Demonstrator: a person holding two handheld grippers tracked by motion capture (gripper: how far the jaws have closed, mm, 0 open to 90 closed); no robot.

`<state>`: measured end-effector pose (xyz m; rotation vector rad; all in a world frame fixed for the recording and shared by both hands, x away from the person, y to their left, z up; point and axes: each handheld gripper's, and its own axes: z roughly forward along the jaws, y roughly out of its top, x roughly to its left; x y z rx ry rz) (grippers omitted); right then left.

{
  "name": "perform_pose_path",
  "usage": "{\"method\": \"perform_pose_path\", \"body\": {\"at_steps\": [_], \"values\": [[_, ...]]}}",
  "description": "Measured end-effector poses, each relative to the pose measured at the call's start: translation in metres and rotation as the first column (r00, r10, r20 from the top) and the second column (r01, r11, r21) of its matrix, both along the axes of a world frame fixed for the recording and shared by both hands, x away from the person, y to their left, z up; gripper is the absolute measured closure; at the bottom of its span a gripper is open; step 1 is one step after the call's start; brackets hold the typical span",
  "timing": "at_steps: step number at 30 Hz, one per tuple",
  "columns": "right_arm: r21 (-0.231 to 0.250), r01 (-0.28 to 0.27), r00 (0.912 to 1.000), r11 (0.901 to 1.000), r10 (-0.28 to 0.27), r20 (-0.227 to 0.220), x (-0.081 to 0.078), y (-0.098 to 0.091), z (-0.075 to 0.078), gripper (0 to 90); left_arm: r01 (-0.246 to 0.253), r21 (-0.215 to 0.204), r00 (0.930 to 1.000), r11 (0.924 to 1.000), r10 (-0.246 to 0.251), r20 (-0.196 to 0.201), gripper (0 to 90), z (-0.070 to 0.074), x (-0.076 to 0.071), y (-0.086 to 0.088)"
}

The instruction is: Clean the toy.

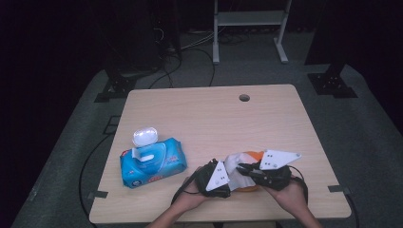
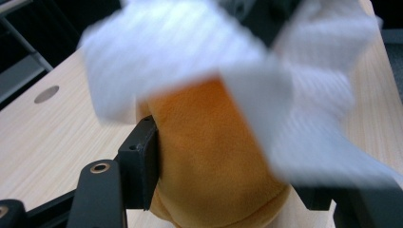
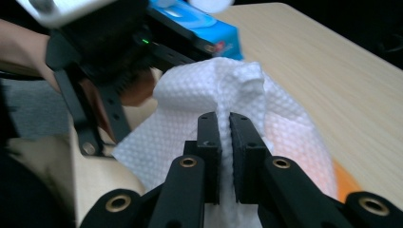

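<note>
Item 1: left tool (image 1: 227,176), jaws set against both sides of an orange plush toy (image 2: 209,166), which is gripped between them on the bench (image 1: 214,114).
Item 2: right tool (image 3: 224,124), jaws pressed together on a white wet wipe (image 3: 228,90); the wipe is draped over the toy, directly ahead of this tool.
Item 3: blue wipes pack (image 1: 152,163), flip lid raised, lying well apart beyond the left tool.

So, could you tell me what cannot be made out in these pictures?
- Orange plush thing: its shape; the white wipe drapes it, and the left gripper view is blurred.
- Left gripper: its right-hand jaw, behind the wipe.
- Blue wipes pack: its print is too small in the high view.
- Right gripper: the wipe's pinched fold.
</note>
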<state>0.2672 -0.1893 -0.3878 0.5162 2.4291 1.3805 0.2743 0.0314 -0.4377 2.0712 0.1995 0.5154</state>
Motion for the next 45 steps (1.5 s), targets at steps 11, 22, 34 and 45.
{"method": "perform_pose_path", "body": {"at_steps": [11, 22, 34, 45], "values": [[-0.033, 0.015, 0.9997, 0.9993, -0.014, 0.022, -0.006, 0.004, 0.004, 82.6, 0.02, 0.009, 0.9996, 0.9998, -0.02, 0.019, 34.2, -0.001, -0.006, -0.009], [0.018, 0.035, 0.9969, 0.9992, -0.033, -0.071, 0.012, -0.034, -0.008, 82.6, 0.036, -0.072, 0.9965, 0.9968, -0.041, -0.073, 15.8, -0.002, 0.002, -0.001], [0.039, -0.036, 0.9968, 0.9986, 0.038, -0.07, 0.004, -0.018, 0.001, 82.6, 0.055, -0.075, 0.9916, 0.9956, -0.064, -0.113, 31.3, 0.0, 0.002, -0.004], [0.064, 0.019, 0.9838, 0.9977, -0.008, -0.179, 0.015, -0.058, -0.009, 82.7, 0.07, -0.086, 0.9907, 0.9938, -0.08, -0.11, 30.1, -0.001, -0.003, -0.003]]}}
